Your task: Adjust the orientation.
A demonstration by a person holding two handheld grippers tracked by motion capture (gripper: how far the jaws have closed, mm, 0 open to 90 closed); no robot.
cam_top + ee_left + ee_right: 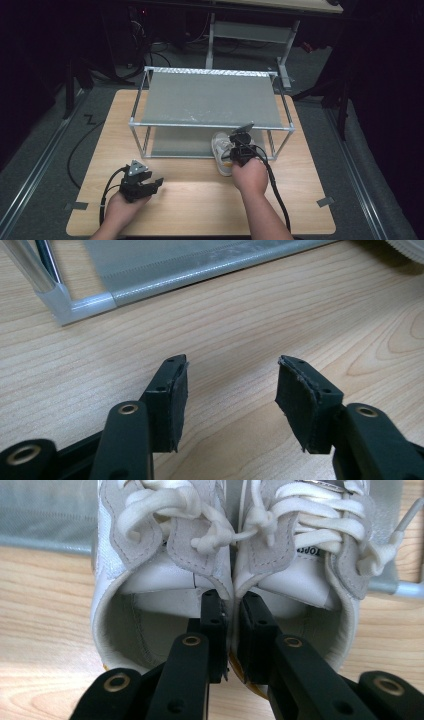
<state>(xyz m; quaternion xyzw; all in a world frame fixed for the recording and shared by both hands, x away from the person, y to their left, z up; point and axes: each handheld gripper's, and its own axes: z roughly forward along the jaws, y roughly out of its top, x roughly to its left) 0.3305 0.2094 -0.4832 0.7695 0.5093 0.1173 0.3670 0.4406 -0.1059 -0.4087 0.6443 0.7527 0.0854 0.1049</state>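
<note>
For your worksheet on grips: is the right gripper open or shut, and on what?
Shut. The right gripper has one jaw inside each of the shoes, pinching their two touching inner walls together.

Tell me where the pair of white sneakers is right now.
High view: the white sneakers sit on the table right of centre, by the rack front, inner walls pinched together by the right gripper.

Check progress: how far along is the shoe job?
Done: the right gripper is shut on the inner walls of both shoes, one jaw inside each, so the pair is gripped together. In hand: the pair sits on the table at the front edge of the rack. Left, probably: getting the shoes onto a shelf. The left gripper is open and empty.
</note>
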